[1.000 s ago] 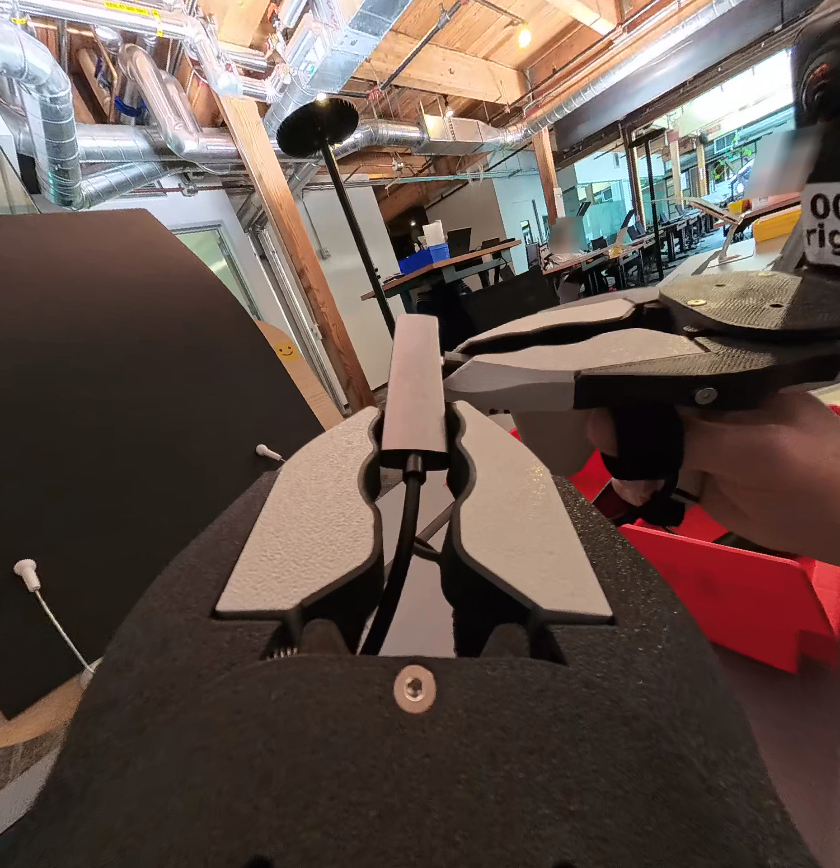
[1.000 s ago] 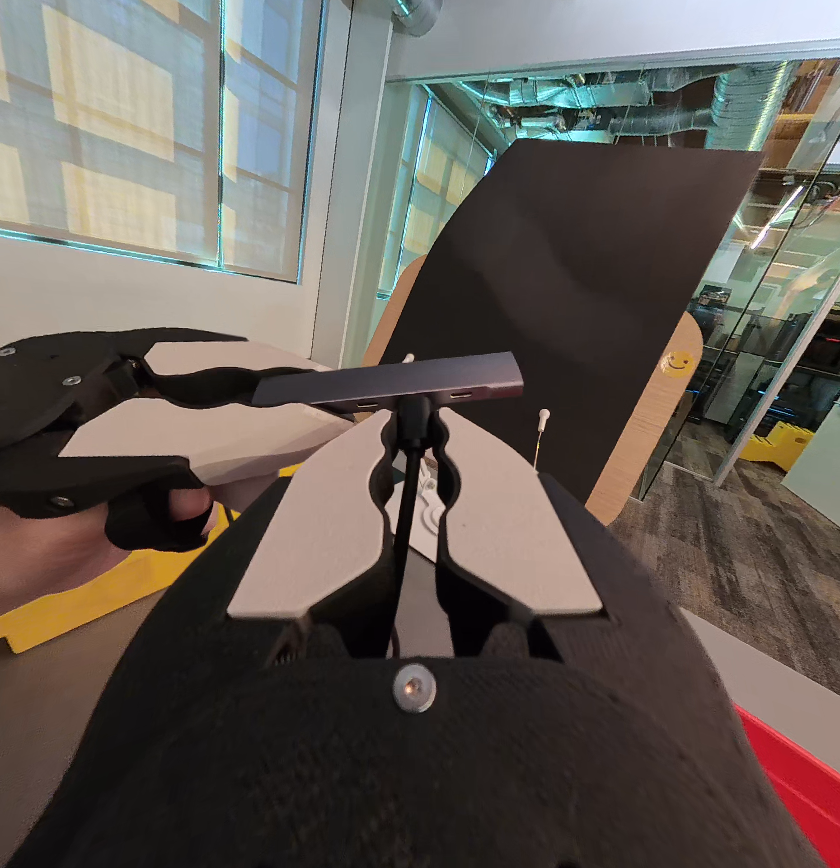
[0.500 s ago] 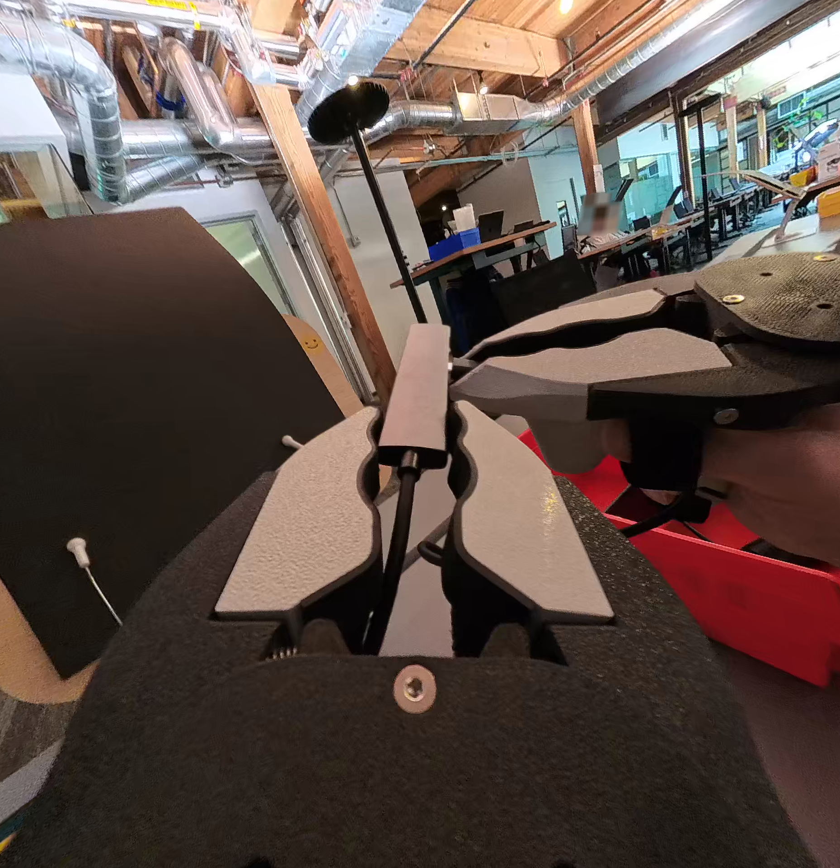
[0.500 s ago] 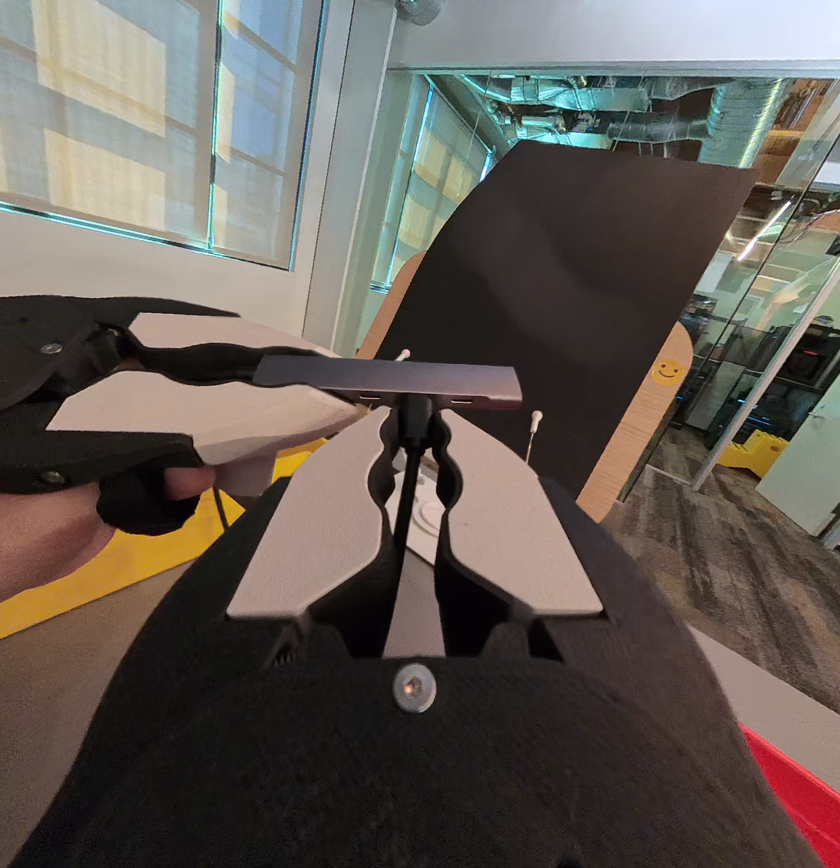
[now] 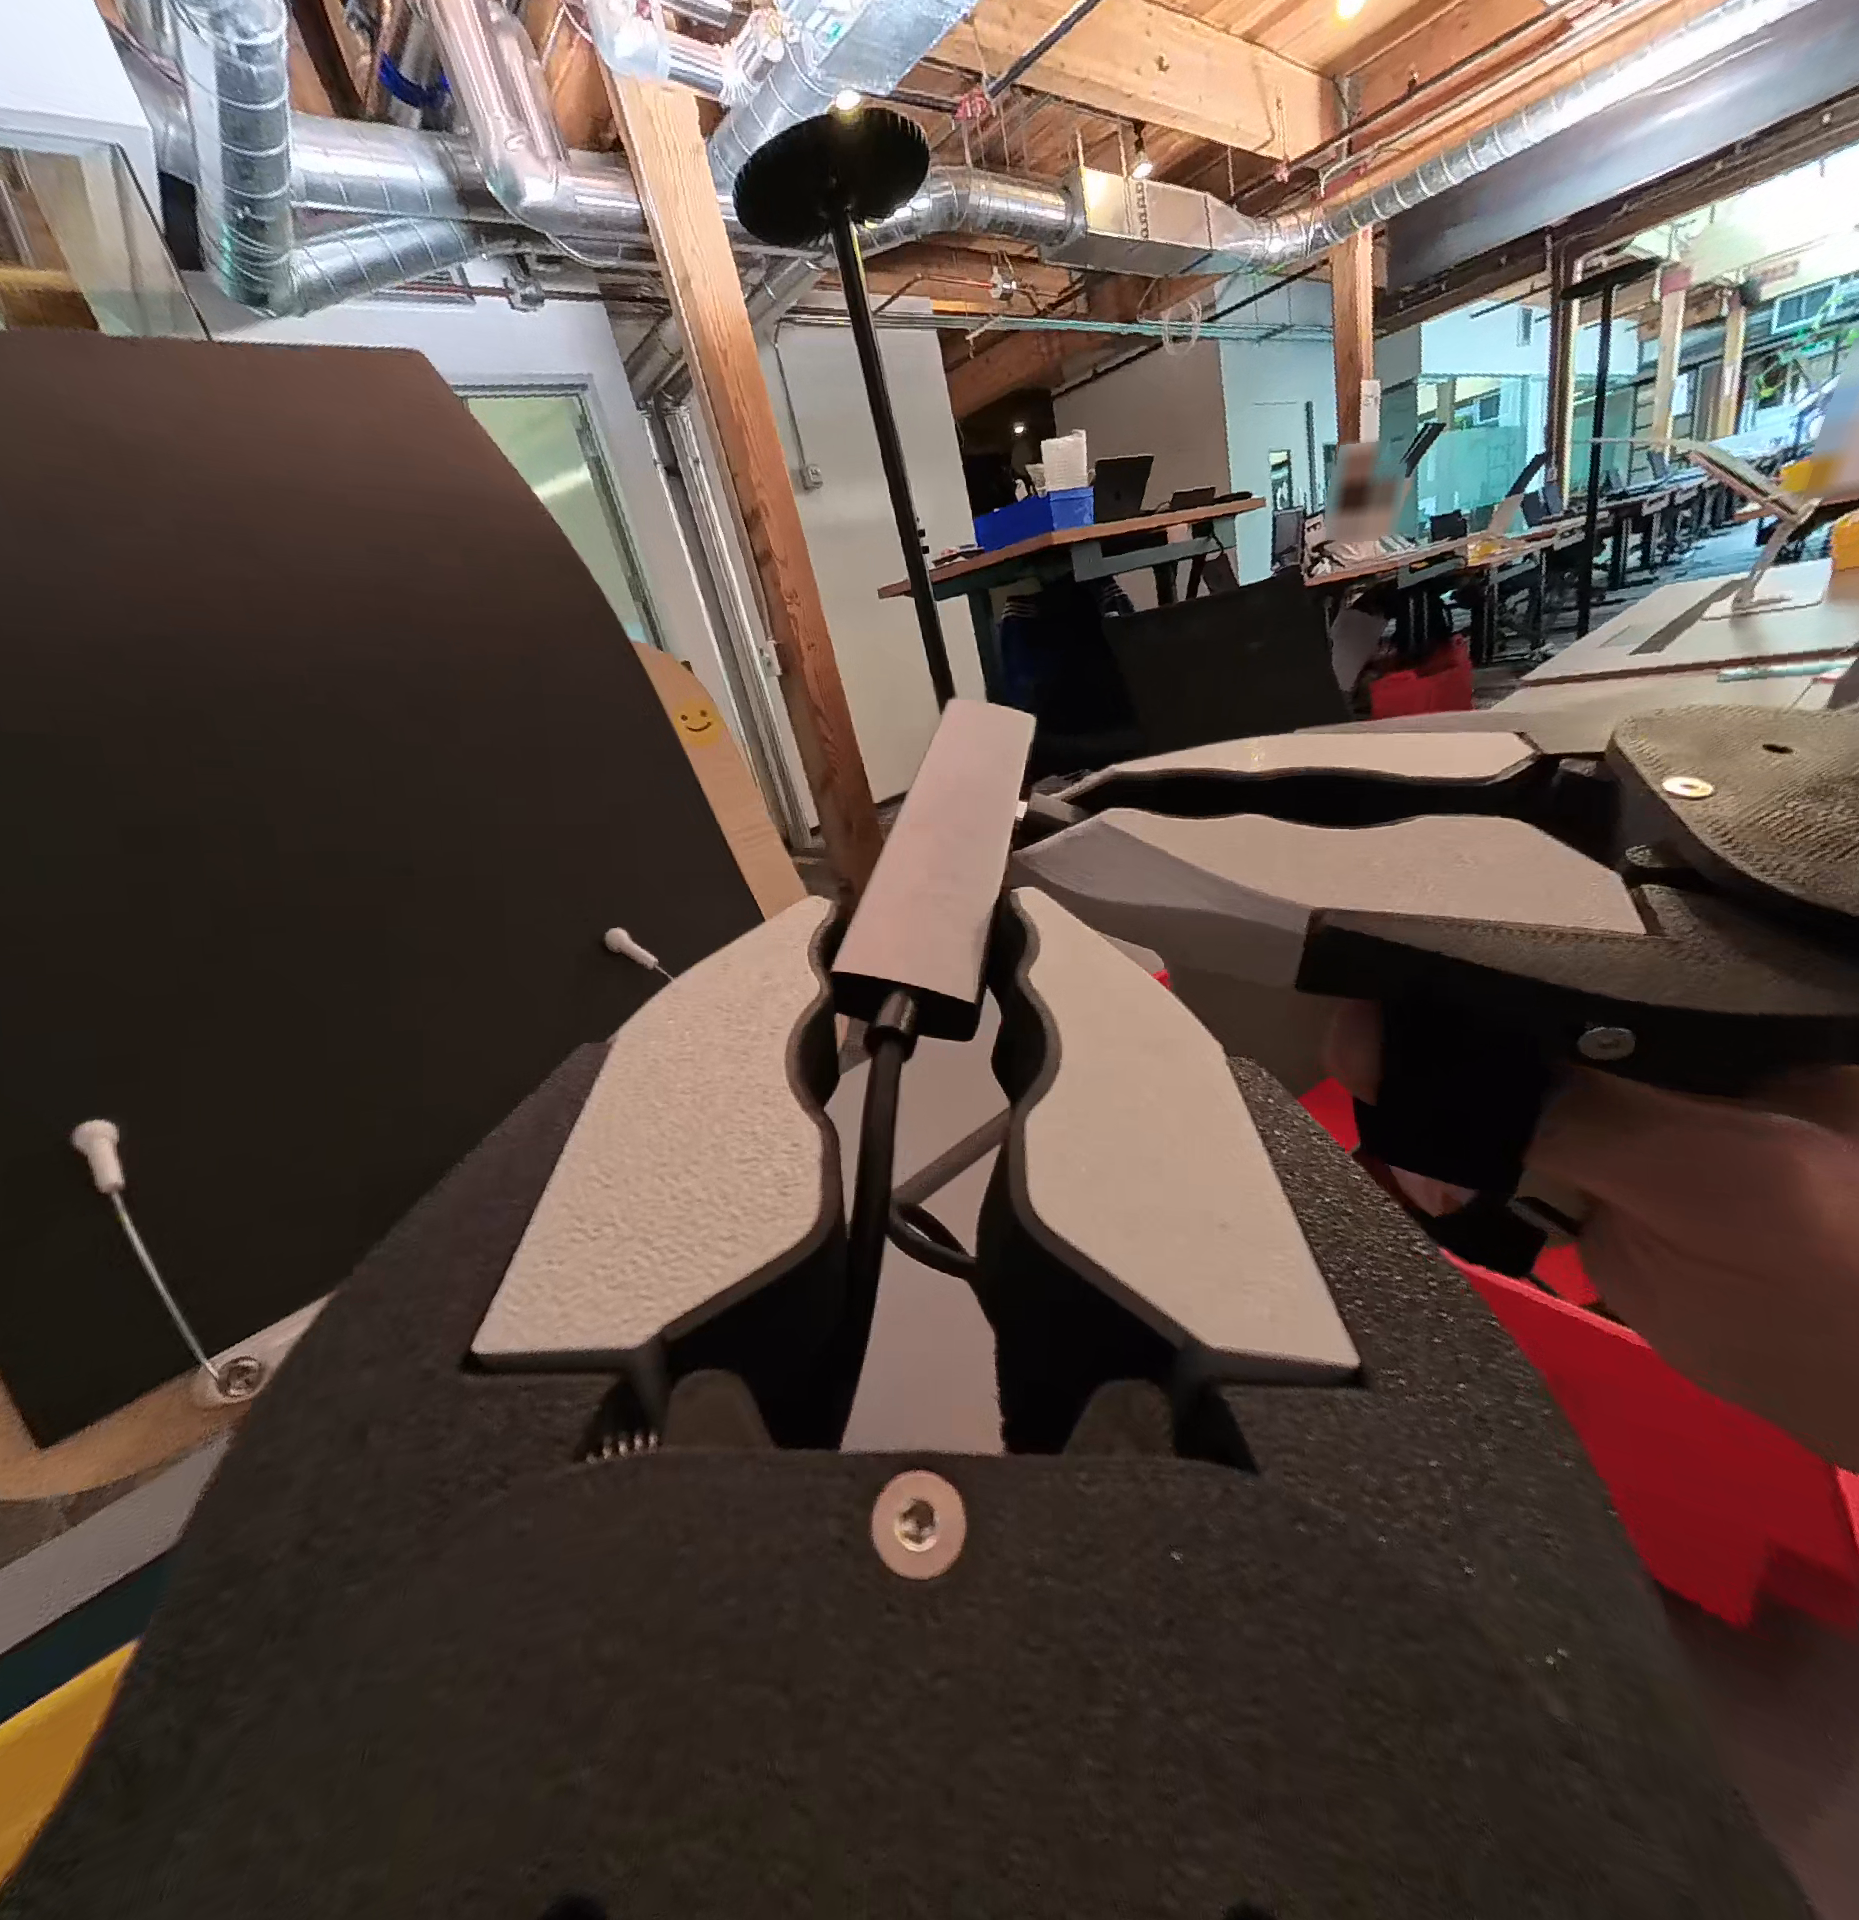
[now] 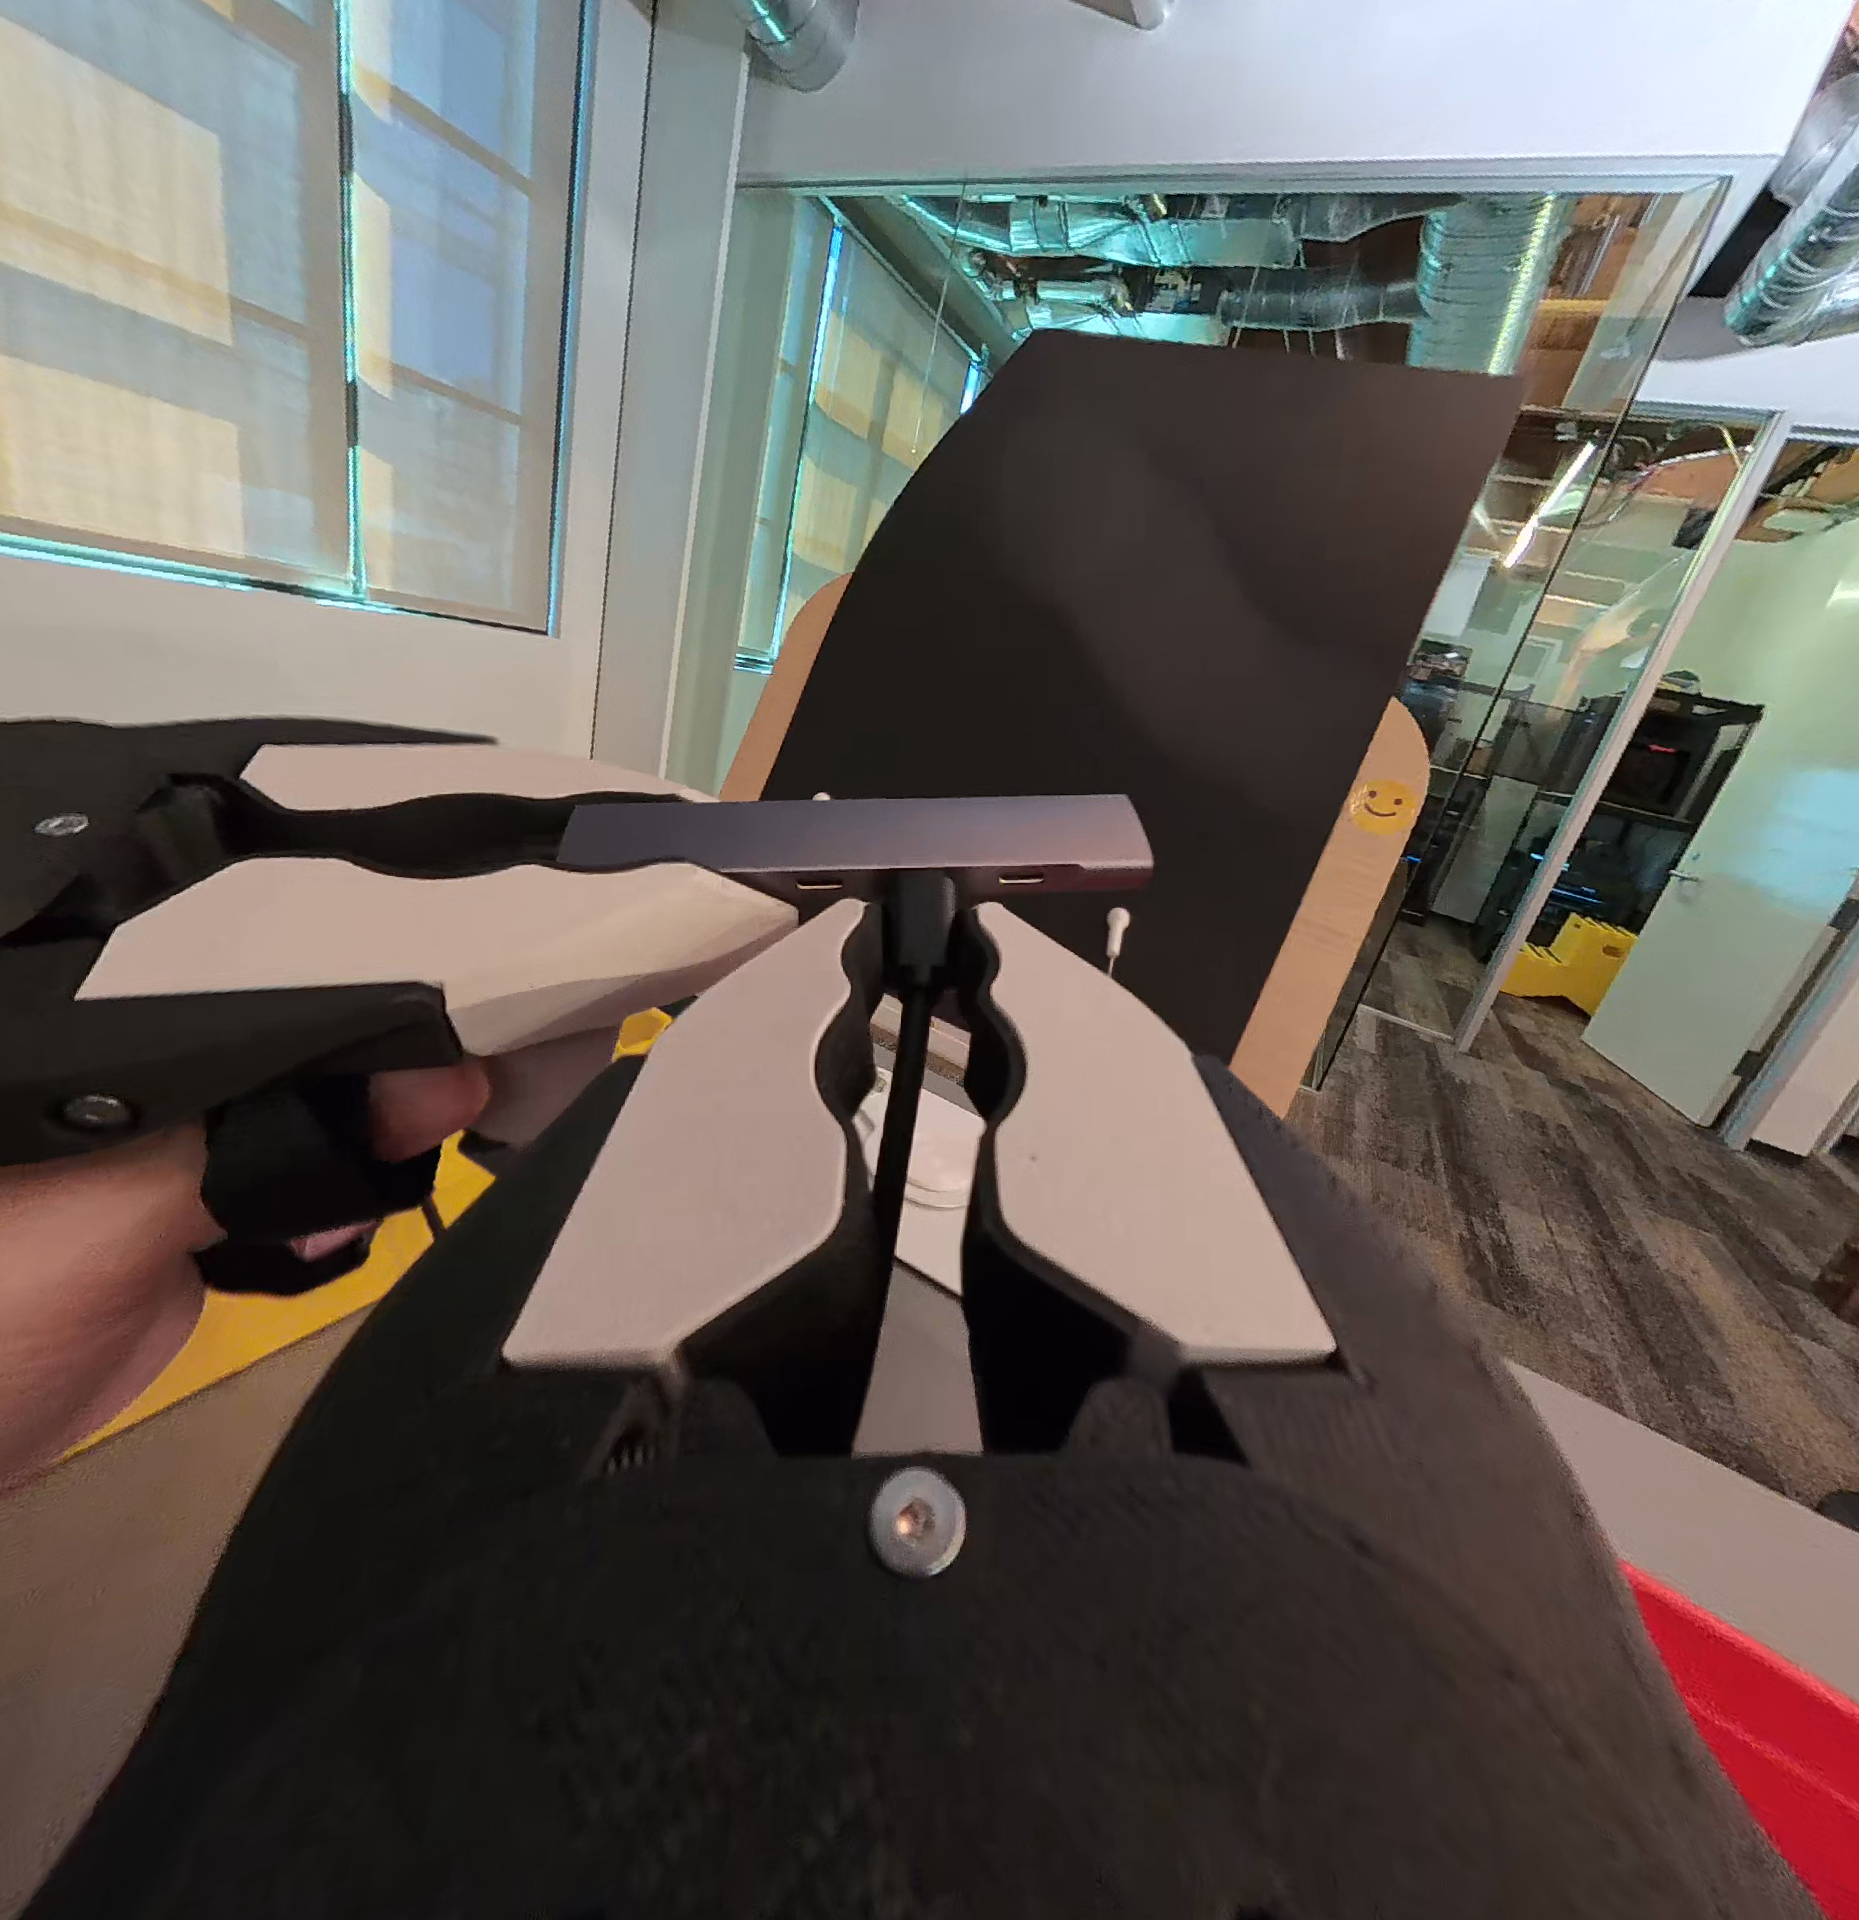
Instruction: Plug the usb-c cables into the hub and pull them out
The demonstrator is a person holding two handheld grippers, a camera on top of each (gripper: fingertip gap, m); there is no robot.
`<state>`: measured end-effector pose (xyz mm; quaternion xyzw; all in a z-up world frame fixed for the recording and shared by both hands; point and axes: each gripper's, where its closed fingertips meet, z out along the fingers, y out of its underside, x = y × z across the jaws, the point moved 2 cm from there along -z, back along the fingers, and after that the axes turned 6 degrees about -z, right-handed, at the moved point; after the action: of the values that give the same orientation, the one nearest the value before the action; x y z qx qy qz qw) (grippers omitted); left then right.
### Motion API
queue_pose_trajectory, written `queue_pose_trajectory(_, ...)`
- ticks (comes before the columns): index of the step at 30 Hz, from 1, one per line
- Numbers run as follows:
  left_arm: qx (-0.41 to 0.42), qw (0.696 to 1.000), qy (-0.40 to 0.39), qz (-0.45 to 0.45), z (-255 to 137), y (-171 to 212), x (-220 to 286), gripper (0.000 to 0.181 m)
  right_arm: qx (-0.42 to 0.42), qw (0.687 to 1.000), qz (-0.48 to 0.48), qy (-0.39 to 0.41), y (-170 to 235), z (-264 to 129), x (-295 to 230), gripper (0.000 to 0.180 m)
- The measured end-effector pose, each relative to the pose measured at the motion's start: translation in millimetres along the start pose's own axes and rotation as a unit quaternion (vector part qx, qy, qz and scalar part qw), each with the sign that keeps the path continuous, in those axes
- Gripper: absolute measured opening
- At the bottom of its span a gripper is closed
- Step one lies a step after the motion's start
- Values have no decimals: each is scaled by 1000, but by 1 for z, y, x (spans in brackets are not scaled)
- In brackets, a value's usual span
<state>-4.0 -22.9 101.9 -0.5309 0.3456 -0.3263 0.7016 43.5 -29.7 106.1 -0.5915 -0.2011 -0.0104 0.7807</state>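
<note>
A slim dark grey hub (image 5: 956, 821) is held in the air. My left gripper (image 5: 917, 925) is shut on its near end, where the hub's own black cable (image 5: 871, 1143) hangs down between the fingers. In the right wrist view the hub (image 6: 863, 831) lies crosswise, with the left gripper (image 6: 748, 852) gripping its left part. My right gripper (image 6: 917, 925) is shut on a black USB-C plug (image 6: 920, 904) seated in the hub's middle port; its cable (image 6: 904, 1091) runs back between the fingers. Free ports (image 6: 821, 885) flank it. The right gripper (image 5: 1039, 831) meets the hub's right side.
A black board on a wooden panel (image 5: 281, 727) stands close behind the hub and shows in the right wrist view (image 6: 1164, 675) too. A red bin (image 5: 1683, 1455) lies lower right, a yellow piece (image 6: 281, 1330) lower left. Hands (image 5: 1735, 1247) hold both grippers. Left and right tips are no more than a few centimetres apart.
Both grippers and the hub have shifted together and the hub now leans a little to the right in the left wrist view. Both grips and the seated plug look unchanged.
</note>
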Motion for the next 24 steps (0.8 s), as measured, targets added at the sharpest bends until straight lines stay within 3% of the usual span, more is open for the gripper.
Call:
queue_pose_trajectory(4, -23, 1000, 10, -6, 8, 7, -1, 26, -22, 999, -32, -8, 10, 2, 6, 15)
queue_pose_trajectory(10, -25, 999, 14, -23, 12, 6, -2, 26, -11, 999, 12, -30, 8, 2, 8, 15)
queue_pose_trajectory(13, 20, 991, -129, -38, -7, -5, -58, 24, 0, 999, -27, -21, 4, -4, 3, 14)
queue_pose_trajectory(16, 41, 994, -12, -105, -21, -23, -68, 24, -12, 998, -62, -17, 3, 0, -3, 14)
queue_pose_trajectory(20, 33, 997, -68, -27, -49, -50, -88, 24, -18, 995, -67, -66, -11, -1, -13, 14)
queue_pose_trajectory(22, 44, 997, -51, -39, -69, -71, -91, 24, -21, 992, -76, -100, -29, -2, -21, 14)
queue_pose_trajectory(24, 3, 998, -39, -53, -85, -75, -96, 24, -19, 989, -85, -117, -55, 6, -24, 14)
